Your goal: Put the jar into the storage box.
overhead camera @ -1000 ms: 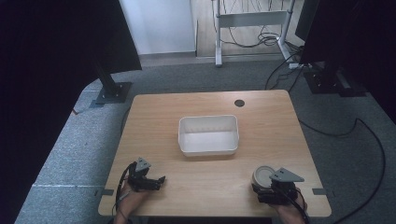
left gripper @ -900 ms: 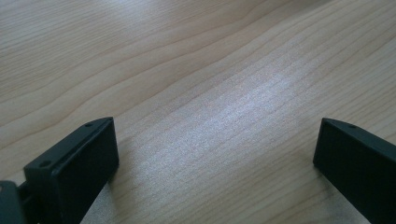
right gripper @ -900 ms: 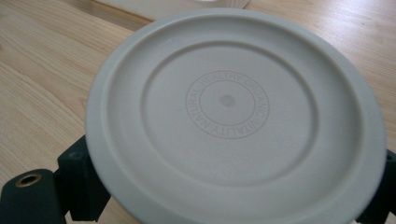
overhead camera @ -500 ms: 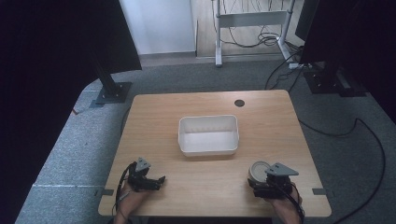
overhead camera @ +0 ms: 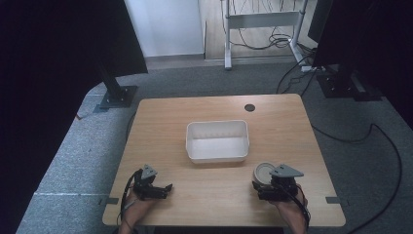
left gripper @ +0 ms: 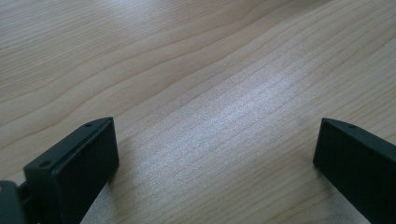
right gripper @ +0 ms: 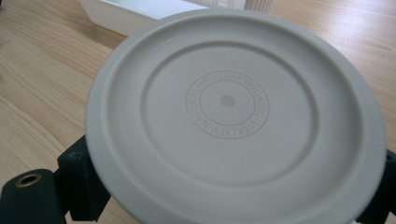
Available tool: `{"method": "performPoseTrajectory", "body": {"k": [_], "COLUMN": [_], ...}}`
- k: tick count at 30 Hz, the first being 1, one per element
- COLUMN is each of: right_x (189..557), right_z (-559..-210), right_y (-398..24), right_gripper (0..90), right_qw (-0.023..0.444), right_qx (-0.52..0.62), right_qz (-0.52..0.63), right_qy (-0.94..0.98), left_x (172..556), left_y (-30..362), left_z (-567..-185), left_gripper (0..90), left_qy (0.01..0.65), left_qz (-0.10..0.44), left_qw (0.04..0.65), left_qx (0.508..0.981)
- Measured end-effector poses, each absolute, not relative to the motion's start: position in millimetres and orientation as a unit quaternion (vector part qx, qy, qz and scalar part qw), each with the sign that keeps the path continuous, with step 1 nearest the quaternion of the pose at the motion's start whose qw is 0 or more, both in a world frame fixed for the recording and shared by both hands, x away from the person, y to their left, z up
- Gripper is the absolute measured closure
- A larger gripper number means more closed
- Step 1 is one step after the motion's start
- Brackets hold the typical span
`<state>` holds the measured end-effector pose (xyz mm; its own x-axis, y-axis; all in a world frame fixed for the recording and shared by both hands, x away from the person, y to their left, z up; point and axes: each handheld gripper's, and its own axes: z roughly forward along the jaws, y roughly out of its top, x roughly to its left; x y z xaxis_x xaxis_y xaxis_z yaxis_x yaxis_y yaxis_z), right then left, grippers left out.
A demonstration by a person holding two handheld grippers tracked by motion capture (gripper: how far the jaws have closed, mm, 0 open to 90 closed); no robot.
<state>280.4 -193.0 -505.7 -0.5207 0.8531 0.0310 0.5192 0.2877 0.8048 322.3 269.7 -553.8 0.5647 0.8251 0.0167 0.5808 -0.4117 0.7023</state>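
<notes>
A round grey lid (right gripper: 236, 116), its face showing raised rings and a ring of small embossed letters, sits between the jaws of the right gripper (overhead camera: 276, 187); in the right gripper view one black jaw presses its lower left rim and the other shows at its right rim, so the gripper is pinching the lid; seen from the high view the lid (overhead camera: 265, 173) juts ahead of that gripper, close over the wooden table (overhead camera: 292, 126) near its front right corner; whether it touches the wood I cannot tell; just beyond the lid, forward and to the left of the right gripper, stands a white rectangular tub (overhead camera: 217, 141), open at the top; the person's right hand (overhead camera: 291, 212) holds that gripper from behind; well off to its left, the left gripper (overhead camera: 160, 190) rests low at the table's front left, held by the left hand (overhead camera: 134, 210); its jaws are spread wide over bare wood grain with nothing between them.
</notes>
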Motion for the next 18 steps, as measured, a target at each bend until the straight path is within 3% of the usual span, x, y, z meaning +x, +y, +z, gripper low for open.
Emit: {"method": "performPoseTrajectory", "body": {"k": [18], "right_x": [298.3], "right_z": [-503.3], "right_y": [-173.3], "right_gripper": [9.4], "right_qw": [0.21], "right_qx": [0.438], "right_qz": [0.408], "right_qy": [0.773], "left_x": [322.3], "left_y": [269.7], "left_z": [-553.8], "left_gripper": [0.0], "left_qy": [0.429], "left_qz": [0.184], "left_qw": [0.332], "left_qx": [0.82]}}
